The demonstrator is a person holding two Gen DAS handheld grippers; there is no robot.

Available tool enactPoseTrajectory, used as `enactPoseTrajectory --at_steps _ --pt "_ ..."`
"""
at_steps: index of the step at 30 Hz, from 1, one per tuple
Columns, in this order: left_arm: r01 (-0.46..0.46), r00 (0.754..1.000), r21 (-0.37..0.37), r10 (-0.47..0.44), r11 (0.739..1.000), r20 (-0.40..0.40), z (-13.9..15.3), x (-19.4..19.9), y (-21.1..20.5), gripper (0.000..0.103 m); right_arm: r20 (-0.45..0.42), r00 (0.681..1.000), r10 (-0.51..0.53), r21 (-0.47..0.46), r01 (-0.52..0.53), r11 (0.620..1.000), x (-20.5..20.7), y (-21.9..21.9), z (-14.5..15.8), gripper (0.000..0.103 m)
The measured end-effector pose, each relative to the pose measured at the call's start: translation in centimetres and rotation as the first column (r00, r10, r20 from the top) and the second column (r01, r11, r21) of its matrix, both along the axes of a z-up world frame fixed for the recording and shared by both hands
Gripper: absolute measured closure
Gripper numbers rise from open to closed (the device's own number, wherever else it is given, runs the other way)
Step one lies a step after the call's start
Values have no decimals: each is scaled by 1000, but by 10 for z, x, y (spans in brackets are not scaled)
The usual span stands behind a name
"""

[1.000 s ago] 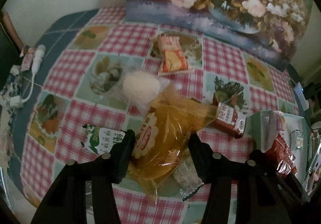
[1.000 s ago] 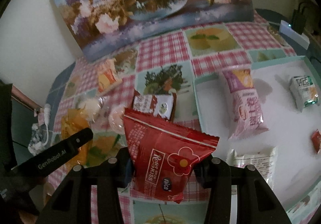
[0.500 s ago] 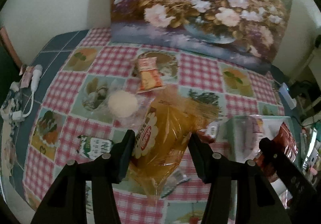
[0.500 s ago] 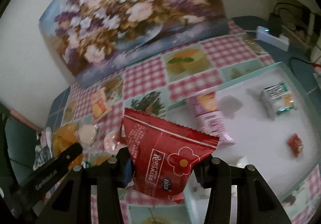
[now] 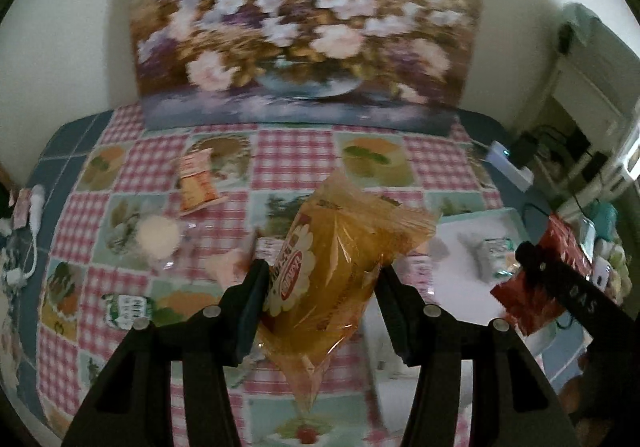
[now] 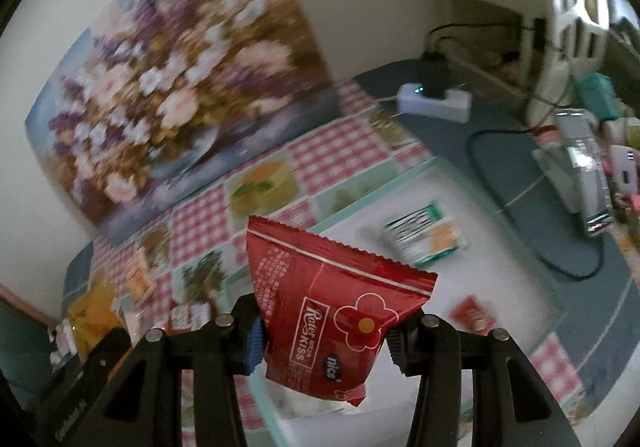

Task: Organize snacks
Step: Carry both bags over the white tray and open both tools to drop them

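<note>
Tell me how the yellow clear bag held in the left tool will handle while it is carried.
The yellow clear bag is probably floppy: its film creases and its top corner droops sideways above the left tool. It looks light for its size, since it hangs off the table from a pinch at its lower half. The glossy film may be slippery, so it could slide in the grip.

We see a glossy, crinkled clear-yellow plastic snack bag (image 5: 340, 271), a shiny red foil packet (image 6: 332, 323), matt black plastic gripper fingers (image 5: 250, 307), and a smooth checked desk cloth (image 5: 296, 151).
</note>
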State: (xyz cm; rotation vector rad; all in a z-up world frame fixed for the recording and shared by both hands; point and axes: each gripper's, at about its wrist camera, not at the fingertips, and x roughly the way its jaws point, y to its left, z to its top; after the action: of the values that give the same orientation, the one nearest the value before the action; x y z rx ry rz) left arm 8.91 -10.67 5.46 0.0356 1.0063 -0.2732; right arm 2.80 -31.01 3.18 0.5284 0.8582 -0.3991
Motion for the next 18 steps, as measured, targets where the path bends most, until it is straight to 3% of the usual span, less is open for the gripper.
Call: enactPoseTrajectory --at_steps 14,18 --pt "207 978 73 -206 976 -30 -26 -31 -89 47 -38 989 -145 8 145 989 -30 -61 -11 52" --pt "241 970 88 -237 967 -56 -42 -34 -104 47 -97 984 -150 22 153 988 -26 -68 -29 52"
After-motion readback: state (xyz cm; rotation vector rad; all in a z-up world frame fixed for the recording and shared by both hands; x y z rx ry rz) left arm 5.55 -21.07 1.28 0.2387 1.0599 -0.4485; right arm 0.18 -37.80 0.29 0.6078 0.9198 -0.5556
